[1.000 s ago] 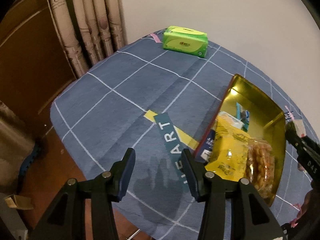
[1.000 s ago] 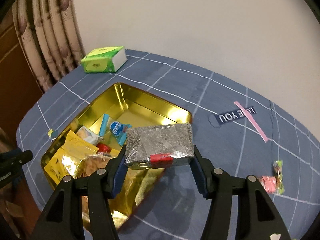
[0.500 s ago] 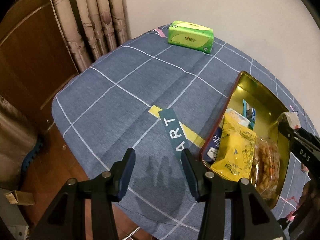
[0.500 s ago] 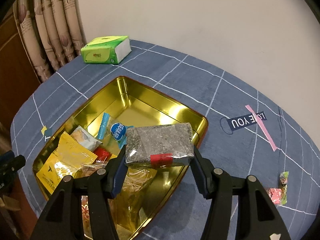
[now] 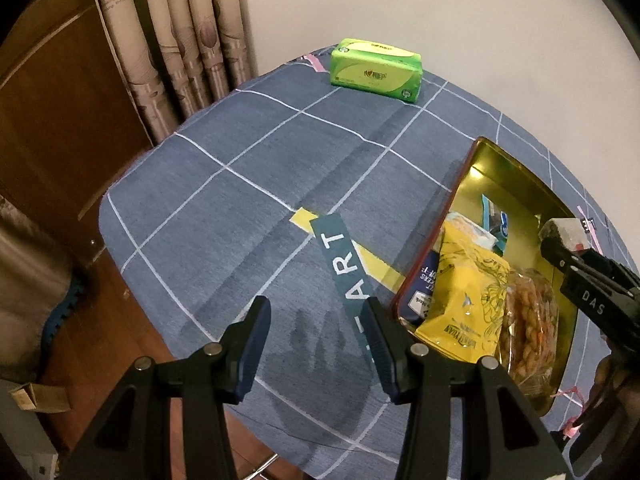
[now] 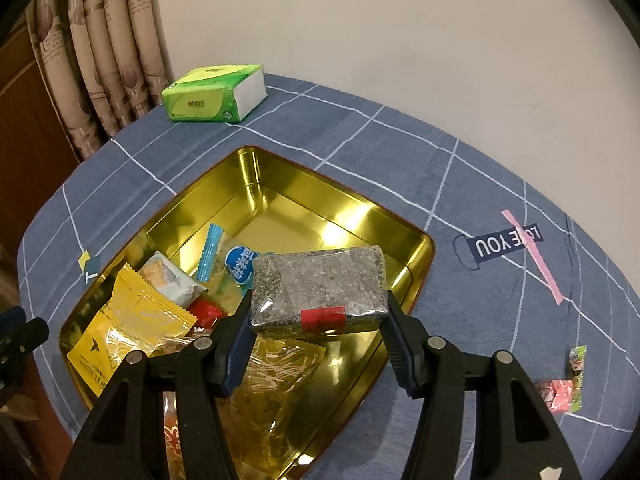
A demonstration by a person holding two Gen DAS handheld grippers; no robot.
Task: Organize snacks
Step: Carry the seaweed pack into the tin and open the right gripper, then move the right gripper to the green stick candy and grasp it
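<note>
A: Since a second ago the grey sesame bar (image 6: 320, 286) is carried further over the gold tin (image 6: 280, 196); more of the tin's floor is seen under it.

B: Right gripper (image 6: 318, 326) state?

A: Clamped on the bar's two short ends, fingers spread to the bar's length. The bar is held level above the tin's near right part, not touching the contents, with its red label facing near.

B: Left gripper (image 5: 318, 330)?

A: Jaws wide apart, nothing held. It is hung over the blue checked tablecloth (image 5: 240, 200), just left of the tin, above the "ART" strip.

B: Tin contents?

A: Yellow packet (image 6: 132, 324) at the near left, clear bag of twisted fried snacks (image 5: 528, 324) beside it, red candy (image 6: 206, 312), small white packet (image 6: 170, 280), and blue-white wrappers (image 6: 240, 264) towards the middle. The far half is seen bare.

B: Outside the tin?

A: Green tissue pack (image 6: 214, 94) at the far left of the table; two small wrapped candies (image 6: 564, 384) near right, well apart from the tin.
</note>
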